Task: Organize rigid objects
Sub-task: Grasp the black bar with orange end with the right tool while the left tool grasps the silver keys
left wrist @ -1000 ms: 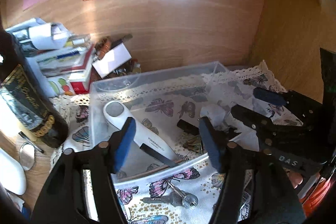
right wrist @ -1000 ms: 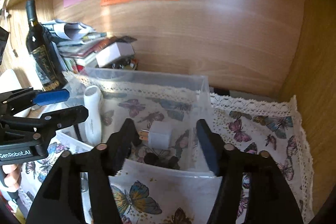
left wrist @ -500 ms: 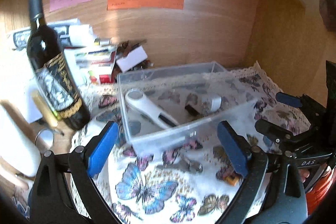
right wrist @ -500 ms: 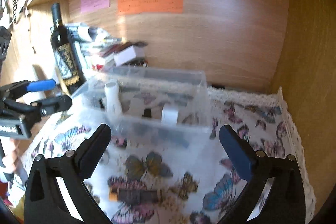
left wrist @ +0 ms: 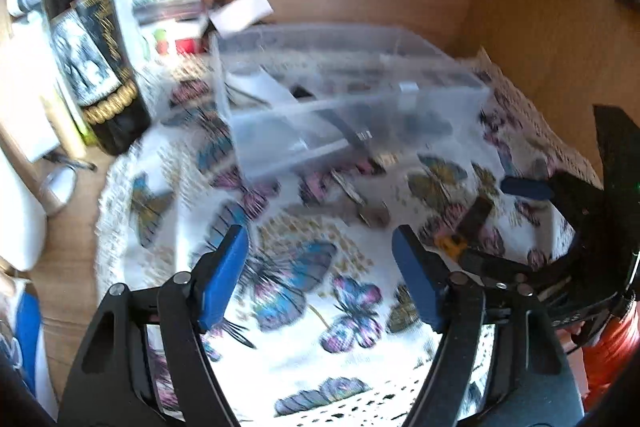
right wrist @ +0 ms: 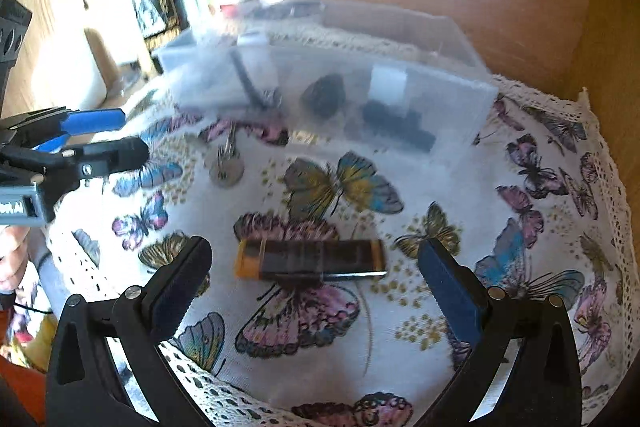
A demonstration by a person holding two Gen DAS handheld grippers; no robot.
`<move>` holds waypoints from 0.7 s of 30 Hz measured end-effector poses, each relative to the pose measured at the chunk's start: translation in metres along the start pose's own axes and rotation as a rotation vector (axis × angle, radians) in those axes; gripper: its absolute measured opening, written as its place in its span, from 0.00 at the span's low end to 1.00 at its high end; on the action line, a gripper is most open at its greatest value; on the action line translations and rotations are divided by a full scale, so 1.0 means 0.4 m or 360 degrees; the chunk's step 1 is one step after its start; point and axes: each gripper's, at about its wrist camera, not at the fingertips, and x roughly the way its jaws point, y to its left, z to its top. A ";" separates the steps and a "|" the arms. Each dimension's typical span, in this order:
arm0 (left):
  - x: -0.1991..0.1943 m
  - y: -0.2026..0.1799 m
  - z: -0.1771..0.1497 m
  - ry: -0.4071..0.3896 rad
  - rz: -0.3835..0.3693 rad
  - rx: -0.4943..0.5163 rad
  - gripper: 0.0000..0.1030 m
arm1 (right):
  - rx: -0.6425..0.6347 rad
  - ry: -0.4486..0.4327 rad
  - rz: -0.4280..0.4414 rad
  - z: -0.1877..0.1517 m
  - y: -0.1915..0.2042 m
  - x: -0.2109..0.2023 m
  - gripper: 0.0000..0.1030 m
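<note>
My right claw (right wrist: 310, 279) hangs with its fingers spread wide and nothing between them, low over the butterfly cloth (right wrist: 532, 227). The dark bar with orange ends (right wrist: 310, 259) lies flat on the cloth just ahead of it, crosswise in the gap between the two fingertips but touching neither. Further off, the keys with a round tag (right wrist: 226, 167) rest on the cloth just in front of the clear plastic box (right wrist: 448, 95), which holds a white plug (right wrist: 388, 87) and some dark pieces.

My left claw (left wrist: 320, 267) is also parted and empty, hovering above the cloth, with the keys (left wrist: 362, 205) ahead of it and the box (left wrist: 320, 99) beyond them.

Half a second ago both claws were spread wider and stood farther from the cloth; both have dropped closer, and the bar now sits larger and right between my right fingers.

The wine bottle (left wrist: 92, 47) stands on the counter left of the box; its label is too blurred to read. On the left claw's body, seen from the right camera, only part of a lettered plate shows, and it is not legible.
</note>
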 end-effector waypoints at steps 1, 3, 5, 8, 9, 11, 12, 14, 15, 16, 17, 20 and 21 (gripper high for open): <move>0.005 -0.004 -0.004 0.0009 -0.0003 0.0005 0.73 | -0.0011 0.0022 -0.0008 0.000 0.003 0.009 1.00; 0.019 -0.019 -0.008 0.0035 -0.0006 0.0026 0.72 | -0.0013 0.0055 -0.0022 -0.005 0.003 0.023 1.00; 0.030 -0.033 -0.006 0.0059 -0.0019 0.0043 0.72 | 0.0007 0.0078 -0.0025 -0.009 -0.003 0.034 0.96; 0.050 -0.055 0.004 0.0100 -0.0047 0.0061 0.70 | 0.0031 0.0055 -0.0026 -0.016 -0.015 0.027 0.80; 0.058 -0.062 0.008 0.0114 -0.0052 0.0066 0.68 | 0.0036 0.0046 -0.0023 -0.016 -0.020 0.022 0.77; 0.075 -0.075 0.015 0.0131 -0.0043 0.0079 0.68 | 0.0058 0.0023 -0.0017 -0.020 -0.032 0.011 0.77; 0.084 -0.078 0.019 0.0143 -0.0037 0.0078 0.68 | 0.0069 0.0013 -0.0016 -0.024 -0.039 0.006 0.77; 0.107 -0.079 0.026 0.0175 -0.0026 0.0064 0.68 | 0.0079 -0.0010 -0.0019 -0.033 -0.055 -0.009 0.77; 0.118 -0.081 0.031 0.0187 -0.0007 0.0058 0.68 | 0.0083 -0.0024 -0.0023 -0.036 -0.061 -0.018 0.77; 0.128 -0.081 0.036 0.0195 0.0026 0.0056 0.68 | 0.0088 -0.0038 -0.0025 -0.036 -0.067 -0.024 0.77; 0.137 -0.081 0.042 0.0190 0.0070 0.0060 0.68 | 0.0094 -0.0054 -0.0025 -0.037 -0.074 -0.033 0.77; 0.155 -0.079 0.057 0.0188 0.0156 0.0085 0.68 | 0.0115 -0.0103 -0.0019 -0.039 -0.100 -0.062 0.77; 0.161 -0.077 0.059 0.0190 0.0173 0.0094 0.70 | 0.0120 -0.0113 -0.0017 -0.038 -0.102 -0.066 0.77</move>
